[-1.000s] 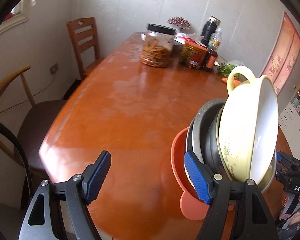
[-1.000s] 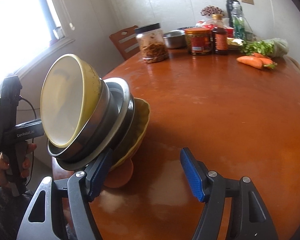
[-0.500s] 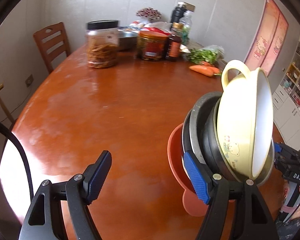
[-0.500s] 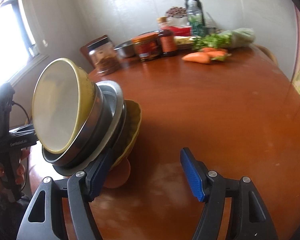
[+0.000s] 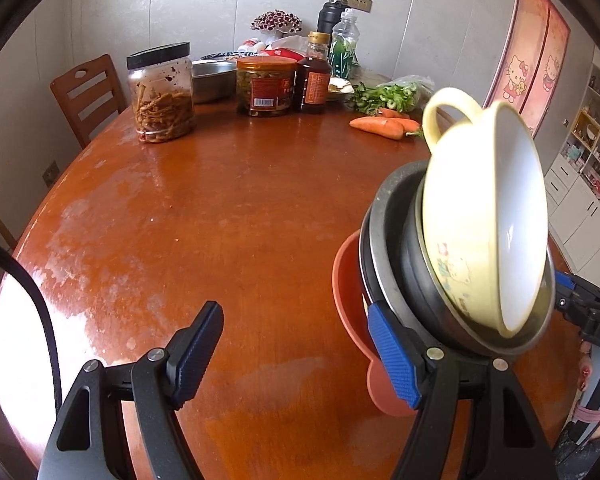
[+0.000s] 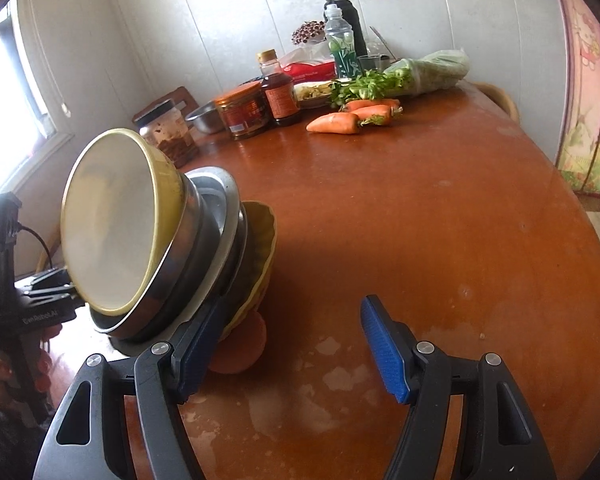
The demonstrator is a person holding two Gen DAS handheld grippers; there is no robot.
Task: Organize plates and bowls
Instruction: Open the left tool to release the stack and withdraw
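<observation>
A tilted stack of bowls [image 5: 456, 276] fills the lower right of my left view, a cream cup [image 5: 484, 216] nested on top. It rides between my two tools: one pad of my left fingers [image 5: 300, 360] and of my right fingers [image 6: 292, 352] under it, both spread wide, above the bench [image 5: 220, 220]. At upper centre, a jar [image 5: 162, 92] holds brown strips.
</observation>
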